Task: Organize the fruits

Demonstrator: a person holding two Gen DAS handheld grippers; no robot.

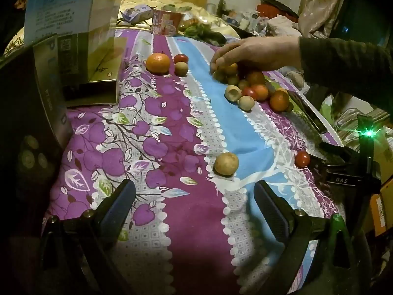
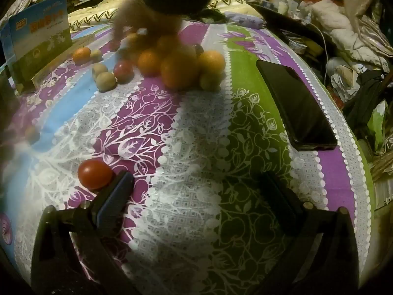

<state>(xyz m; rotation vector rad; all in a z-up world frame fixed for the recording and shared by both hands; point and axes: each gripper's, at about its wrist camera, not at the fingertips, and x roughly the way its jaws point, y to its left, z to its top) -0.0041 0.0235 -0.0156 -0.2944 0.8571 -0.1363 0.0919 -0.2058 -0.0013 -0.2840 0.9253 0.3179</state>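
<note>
Fruits (image 1: pixel 248 86) piled upper right on our striped bedsheet (image 1: pixel 172 127); phone (image 2: pixel 297 105) right, box (image 1: pixel 73 24) upper left; left gripper (image 1: pixel 194 196) and right gripper (image 2: pixel 196 189) both wide, empty.

In the right wrist view a blurred hand (image 2: pixel 149 24) hides part of the fruit pile (image 2: pixel 179 68), and the box (image 2: pixel 39 39) print is unreadable.

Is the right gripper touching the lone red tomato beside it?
Cannot tell. In the right wrist view the tomato sits outside the open right gripper, right against its finger; no gap shows, but overlap could hide one.
</note>
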